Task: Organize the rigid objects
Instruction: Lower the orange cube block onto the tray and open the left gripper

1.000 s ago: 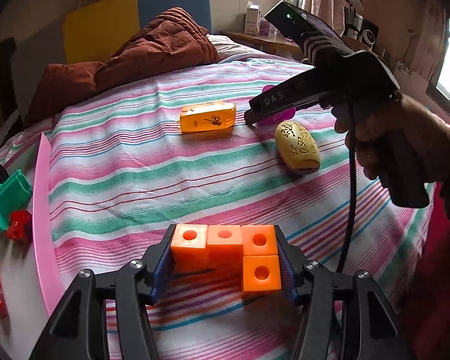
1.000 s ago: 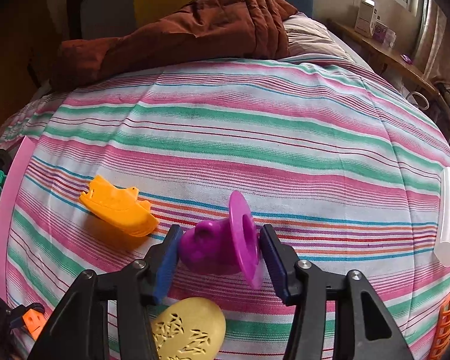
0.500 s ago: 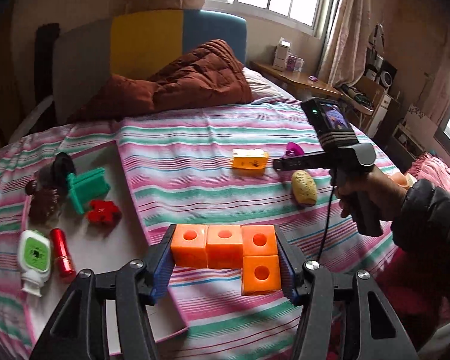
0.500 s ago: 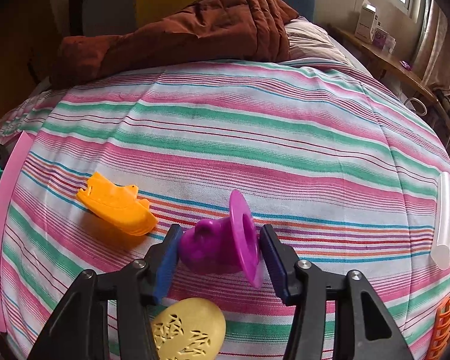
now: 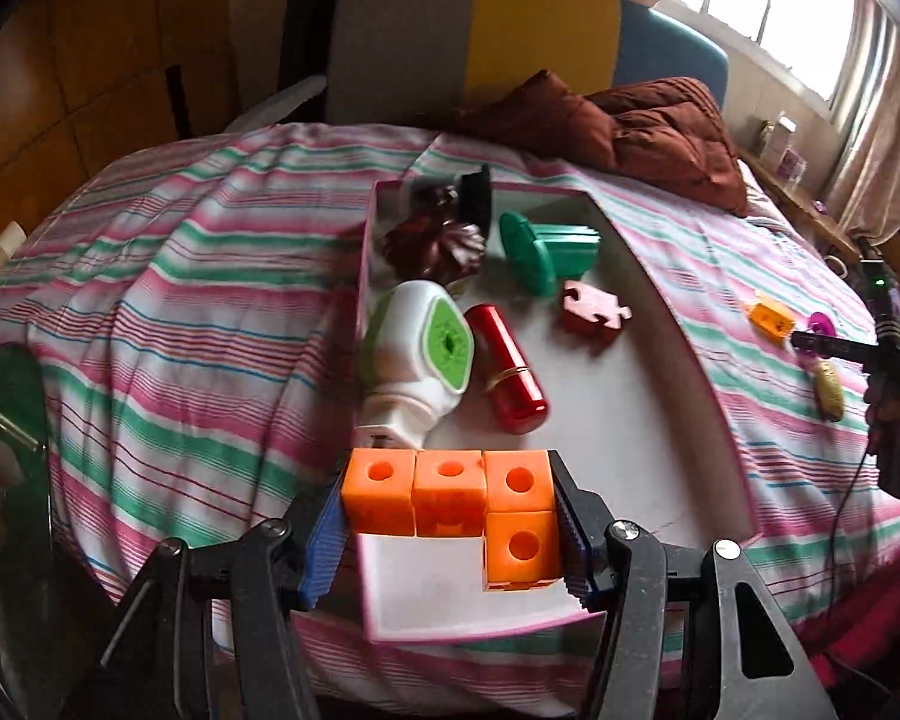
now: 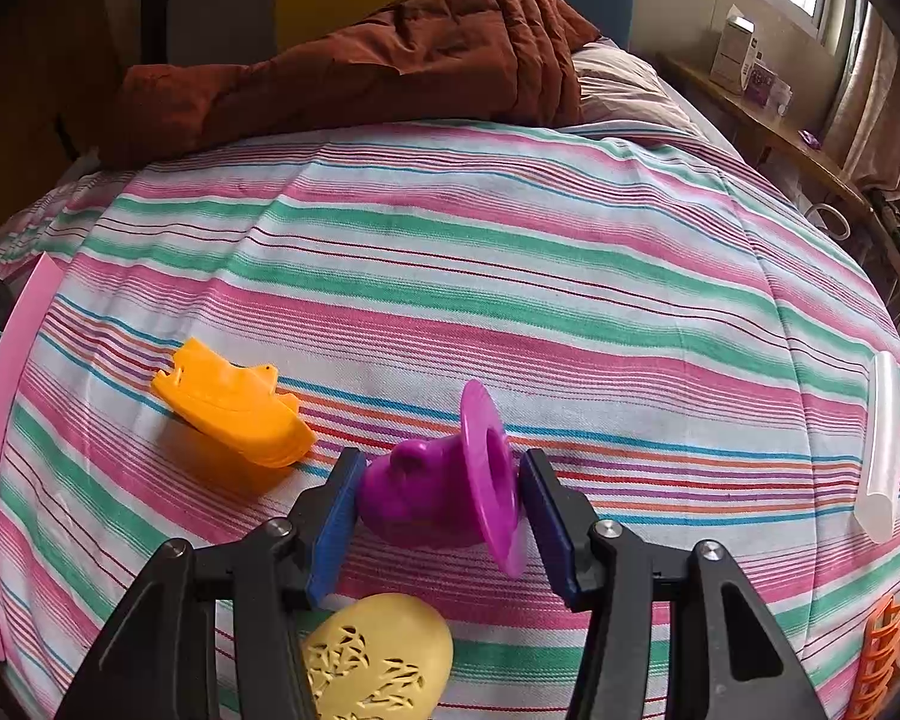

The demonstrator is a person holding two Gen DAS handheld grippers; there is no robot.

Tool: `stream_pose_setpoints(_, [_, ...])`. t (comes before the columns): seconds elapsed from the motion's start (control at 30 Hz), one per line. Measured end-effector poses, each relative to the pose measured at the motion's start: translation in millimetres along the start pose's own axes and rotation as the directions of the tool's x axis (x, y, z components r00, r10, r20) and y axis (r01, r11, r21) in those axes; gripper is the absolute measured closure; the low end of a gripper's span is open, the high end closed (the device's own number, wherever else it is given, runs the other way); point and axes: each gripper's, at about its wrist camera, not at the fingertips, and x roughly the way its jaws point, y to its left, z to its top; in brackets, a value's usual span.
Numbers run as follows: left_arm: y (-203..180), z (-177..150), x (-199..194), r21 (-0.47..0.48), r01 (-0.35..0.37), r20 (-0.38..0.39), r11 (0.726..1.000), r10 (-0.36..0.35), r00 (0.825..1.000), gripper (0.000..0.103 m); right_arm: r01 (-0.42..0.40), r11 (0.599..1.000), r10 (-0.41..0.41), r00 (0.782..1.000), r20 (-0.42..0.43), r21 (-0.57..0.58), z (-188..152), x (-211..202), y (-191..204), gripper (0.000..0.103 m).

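My left gripper (image 5: 450,516) is shut on an L-shaped piece of orange cubes (image 5: 462,498) and holds it above the near end of a pink-rimmed white tray (image 5: 630,432). The tray holds a white and green bottle (image 5: 420,354), a red cylinder (image 5: 510,372), a green stamp-like piece (image 5: 546,252), a pink puzzle piece (image 5: 594,312) and a dark brown object (image 5: 438,240). My right gripper (image 6: 441,498) is shut on a purple toy with a wide flange (image 6: 444,492), low over the striped bedsheet (image 6: 510,276).
An orange boat-shaped toy (image 6: 234,402) lies left of the purple toy. A yellow egg-shaped object (image 6: 378,660) lies under the right gripper. A white tube (image 6: 882,444) and an orange ribbed piece (image 6: 882,660) lie at the right. A brown blanket (image 6: 360,60) lies at the bed's head.
My left gripper has swung left with the orange cubes, from over the bedsheet to above the tray's near end. The right gripper stays shut on the purple toy, barely moved.
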Motion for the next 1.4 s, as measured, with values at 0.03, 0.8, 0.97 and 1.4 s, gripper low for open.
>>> stream_pose_setpoints(0.03, [-0.2, 0.0, 2.0, -0.004, -0.005, -0.004, 1.000, 0.005, 1.000, 0.043, 0.000, 1.000, 0.000, 1.000, 0.000, 0.000, -0.1, 0.1, 0.2, 0.050])
stream_pose_setpoints(0.8, [-17.2, 12.3, -36.9, 0.050, -0.128, 0.154, 0.990, 0.119, 0.981, 0.026, 0.043, 0.999, -0.043, 0.999, 0.012, -0.021, -0.8, 0.3, 6.8, 0.050])
stream_pose_setpoints(0.97, [-16.9, 12.5, -44.3, 0.040, -0.117, 0.161, 0.992, 0.109, 0.981, 0.026, 0.052, 0.999, -0.051, 0.999, 0.013, -0.015, -2.4, 0.3, 7.5, 0.051])
stream_pose_setpoints(1.4, [-9.3, 7.5, -51.6, 0.016, -0.074, 0.174, 0.997, 0.071, 0.982, 0.026, 0.129, 0.989, -0.128, 0.992, -0.014, 0.073, -2.4, -12.3, 8.4, 0.054])
